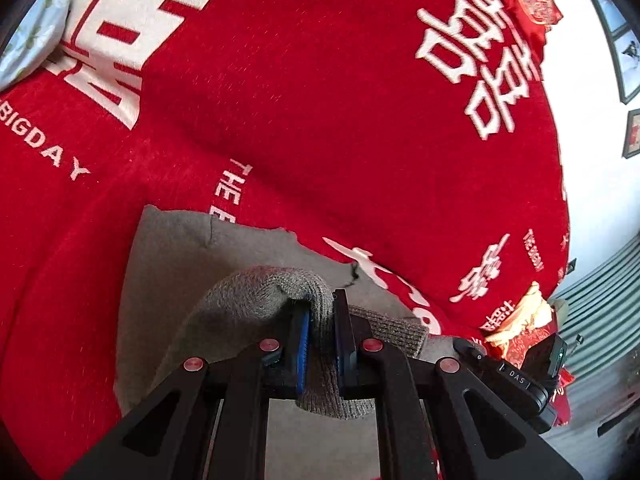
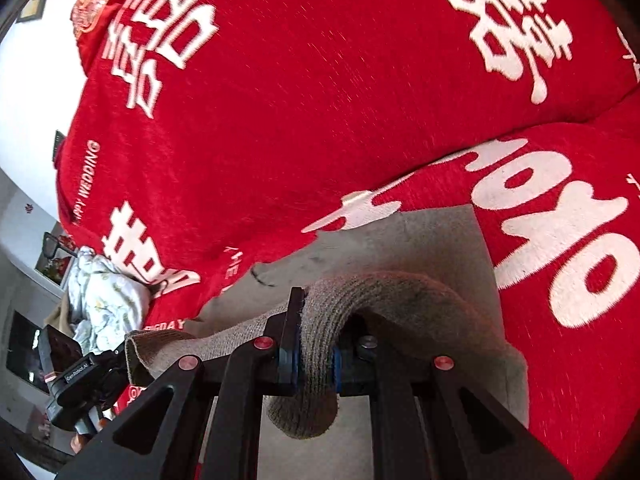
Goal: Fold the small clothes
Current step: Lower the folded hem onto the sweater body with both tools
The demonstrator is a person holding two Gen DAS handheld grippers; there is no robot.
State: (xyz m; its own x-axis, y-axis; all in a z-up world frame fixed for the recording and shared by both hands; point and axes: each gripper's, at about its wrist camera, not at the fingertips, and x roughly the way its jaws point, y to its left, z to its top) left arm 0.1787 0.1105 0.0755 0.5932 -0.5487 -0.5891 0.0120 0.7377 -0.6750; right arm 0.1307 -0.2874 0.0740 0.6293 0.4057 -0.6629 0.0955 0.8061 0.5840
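I have the grey knit garment (image 1: 256, 292) pinched at two places, one in each hand. My left hand-held gripper (image 1: 322, 320) is clamped tight on a bunched ribbed fold, and my right hand-held gripper (image 2: 314, 336) is clamped just as tight on another roll of the same knit (image 2: 360, 292), with a loose end hanging below the jaws. The rest of the garment lies flat on the red blanket (image 1: 320, 100) that covers the bed, just beyond my fingertips.

What worries me most is the thickness of what I hold: each bite looks like several layers rolled together, so I judge that when I let go the fold may spring open or land crooked. If my two hands do not travel evenly, the edge between them could twist and the fold line would run skewed over the flat part. The blanket's nap looks grippy, so dragging the knit across it could ruck the lower layer. The dangling end at my right could also tuck under and make a lump
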